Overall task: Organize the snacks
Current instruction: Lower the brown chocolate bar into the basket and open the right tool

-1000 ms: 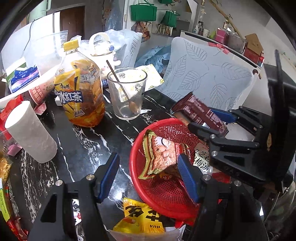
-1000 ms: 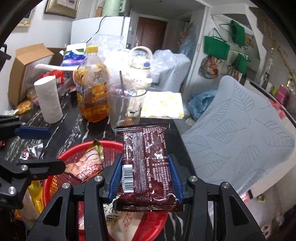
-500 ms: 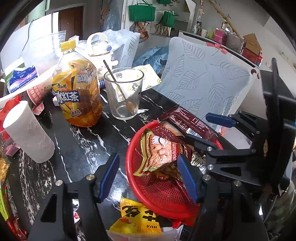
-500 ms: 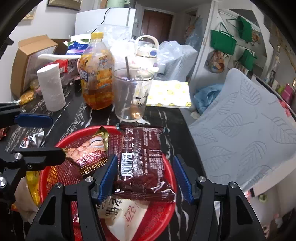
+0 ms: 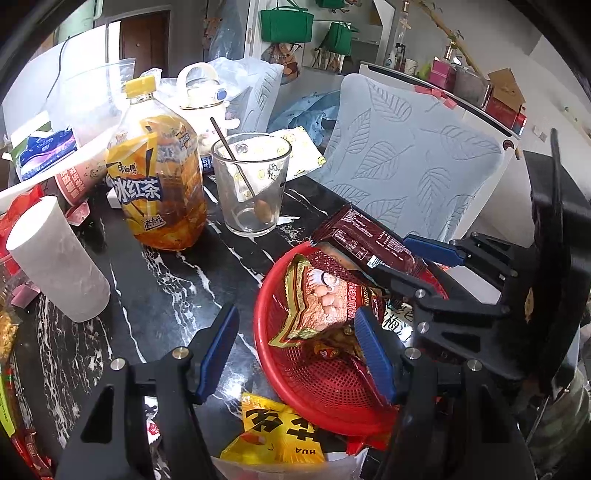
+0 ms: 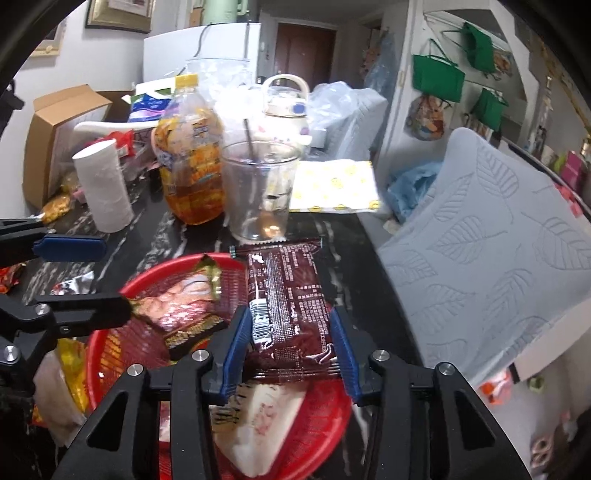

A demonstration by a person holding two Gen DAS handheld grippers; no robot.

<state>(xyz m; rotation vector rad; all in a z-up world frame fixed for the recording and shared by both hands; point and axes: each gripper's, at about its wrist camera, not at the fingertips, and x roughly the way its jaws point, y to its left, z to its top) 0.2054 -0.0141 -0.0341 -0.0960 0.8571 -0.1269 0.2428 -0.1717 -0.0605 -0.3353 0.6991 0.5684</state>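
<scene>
While L gripper (image 5: 295,347) fingers sit spread at red basket (image 5: 325,391), R gripper (image 6: 291,343) fingers are closing, pinching brown packet (image 6: 291,295).

walls: white | door (image 6: 304,51): dark brown | green bags (image 6: 437,77): hanging on wall | bench (image 5: 155,291): black marble, white veins | framed picture (image 6: 118,14): upper left | light: daylight

Left wrist cam: sits behind left tool (image 5: 295,354), looks forward and steeply down over dark marble worktop (image 5: 162,288), close range. Right tool (image 5: 417,258) pokes in from right edge.

Right wrist cam: same sort of setup behind right tool (image 6: 291,336), also tilted down, very close (bit blurry). Left tool (image 6: 96,273) shows at left edge.

Shared: red basket (image 5: 266,332) (image 6: 107,343), tea bottle (image 5: 155,184) (image 6: 192,162), glass (image 5: 251,184) (image 6: 258,192), paper roll (image 5: 55,258) (image 6: 103,184), leaf-pattern cushion (image 5: 406,166) (image 6: 498,251), green bags (image 5: 286,26) (image 6: 437,77) on wall.
</scene>
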